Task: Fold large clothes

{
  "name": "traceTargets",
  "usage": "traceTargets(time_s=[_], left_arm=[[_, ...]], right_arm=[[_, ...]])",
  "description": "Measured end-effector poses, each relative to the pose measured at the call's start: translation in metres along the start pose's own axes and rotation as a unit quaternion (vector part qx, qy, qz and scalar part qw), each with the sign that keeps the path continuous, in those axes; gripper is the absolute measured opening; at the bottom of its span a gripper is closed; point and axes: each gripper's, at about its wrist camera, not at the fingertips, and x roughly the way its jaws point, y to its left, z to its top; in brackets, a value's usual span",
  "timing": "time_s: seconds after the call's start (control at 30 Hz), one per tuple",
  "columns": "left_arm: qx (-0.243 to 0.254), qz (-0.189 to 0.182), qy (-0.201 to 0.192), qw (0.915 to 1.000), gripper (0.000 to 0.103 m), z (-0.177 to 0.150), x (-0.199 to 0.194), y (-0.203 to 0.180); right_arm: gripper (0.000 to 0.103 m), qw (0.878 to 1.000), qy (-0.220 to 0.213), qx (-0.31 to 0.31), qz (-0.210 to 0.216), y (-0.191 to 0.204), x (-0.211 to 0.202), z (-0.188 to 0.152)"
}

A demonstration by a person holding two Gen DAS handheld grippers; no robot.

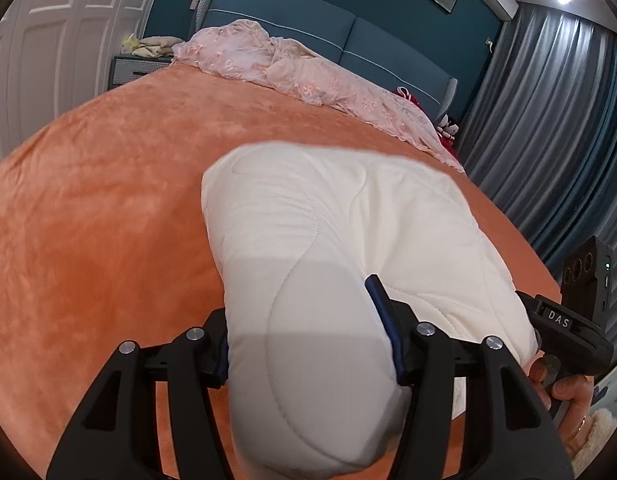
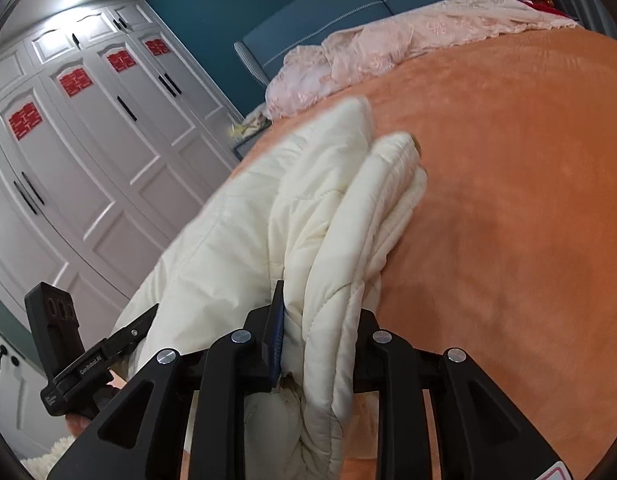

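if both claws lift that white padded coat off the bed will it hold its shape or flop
Probably flops: the white quilted coat already sags in soft folds between the right claw and left claw. Its puffy padding suggests light for its bulk, and likely springs open.

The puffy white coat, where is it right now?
The puffy white coat lies on the orange bedspread, its near end pinched in both the left tongs and right tongs.
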Motion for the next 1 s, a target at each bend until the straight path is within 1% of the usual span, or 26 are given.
traceTargets(time_s=[0.1,0.13,0.17,0.23,0.3,0.33,0.37,0.4,0.43,0.47,0.5,0.53,0.57,0.6,0.67,0.73,0.77,0.8,0.83,0.87,0.93,1.0], left_arm=[[-0.003,0.002,0.006,1.0000,0.062,-0.014,0.003,0.008],[-0.007,0.002,0.009,0.9999,0.064,-0.018,0.003,0.011],[-0.013,0.002,0.013,0.9998,0.067,-0.022,0.002,0.015],[-0.020,0.011,0.021,0.9995,0.070,-0.025,-0.004,0.017],[-0.015,0.026,0.035,0.9989,0.071,-0.023,-0.015,0.015],[-0.008,0.034,0.040,0.9986,0.071,-0.021,-0.023,0.012],[0.002,0.046,0.045,0.9979,0.072,-0.018,-0.034,0.009],[0.011,0.065,0.050,0.9966,0.072,-0.013,-0.042,0.005],[0.019,0.086,0.053,0.9947,0.072,-0.008,-0.048,0.000],[0.031,0.110,0.052,0.9921,0.072,0.000,-0.055,-0.006],[0.037,0.134,0.046,0.9892,0.072,0.009,-0.060,-0.012],[0.041,0.154,0.041,0.9864,0.072,0.018,-0.062,-0.018],[0.042,0.171,0.035,0.9837,0.072,0.032,-0.063,-0.027],[0.038,0.181,0.029,0.9824,0.072,0.042,-0.061,-0.031],[0.033,0.192,0.018,0.9806,0.073,0.064,-0.049,-0.045],[0.030,0.203,0.020,0.9786,0.075,0.074,-0.032,-0.051],[0.023,0.206,0.028,0.9779,0.075,0.078,-0.017,-0.053],[0.019,0.207,0.037,0.9774,0.075,0.079,-0.005,-0.052],[0.018,0.216,0.047,0.9752,0.075,0.078,0.014,-0.050],[0.021,0.221,0.052,0.9737,0.075,0.077,0.023,-0.050],[0.031,0.231,0.059,0.9706,0.075,0.069,0.042,-0.047],[0.035,0.231,0.057,0.9707,0.078,0.058,0.056,-0.042]], right_arm=[[0.032,1.000,0.007,0.004,-0.006,-0.007,0.004,-0.012],[0.037,1.000,0.008,0.010,-0.006,-0.011,0.004,-0.015],[0.042,1.000,0.009,0.015,-0.008,-0.013,0.002,-0.016],[0.047,1.000,0.014,0.024,-0.013,-0.014,-0.010,-0.018],[0.048,0.999,0.017,0.024,-0.034,-0.011,-0.028,-0.018],[0.048,0.998,0.019,0.023,-0.051,-0.009,-0.042,-0.016],[0.049,0.997,0.016,0.019,-0.072,-0.004,-0.058,-0.013],[0.049,0.996,0.010,0.009,-0.089,0.001,-0.070,-0.010],[0.048,0.994,0.001,-0.015,-0.104,0.013,-0.084,-0.004],[0.045,0.993,-0.004,-0.033,-0.111,0.023,-0.091,0.001],[0.045,0.990,-0.012,-0.061,-0.127,0.039,-0.097,0.008],[0.039,0.987,-0.015,-0.083,-0.140,0.054,-0.098,0.016],[0.033,0.984,-0.014,-0.100,-0.148,0.067,-0.096,0.022],[0.032,0.982,-0.011,-0.116,-0.151,0.083,-0.088,0.030],[0.032,0.978,-0.009,-0.134,-0.162,0.100,-0.069,0.041],[0.031,0.973,0.002,-0.144,-0.181,0.104,-0.043,0.047],[0.029,0.971,0.008,-0.144,-0.189,0.104,-0.031,0.047],[0.029,0.969,0.013,-0.144,-0.202,0.101,-0.016,0.048],[0.028,0.966,0.016,-0.144,-0.215,0.096,-0.005,0.047],[0.026,0.963,0.023,-0.142,-0.230,0.089,0.010,0.046],[0.026,0.961,0.034,-0.132,-0.239,0.075,0.029,0.042],[0.026,0.957,0.038,-0.132,-0.254,0.061,0.043,0.037]])
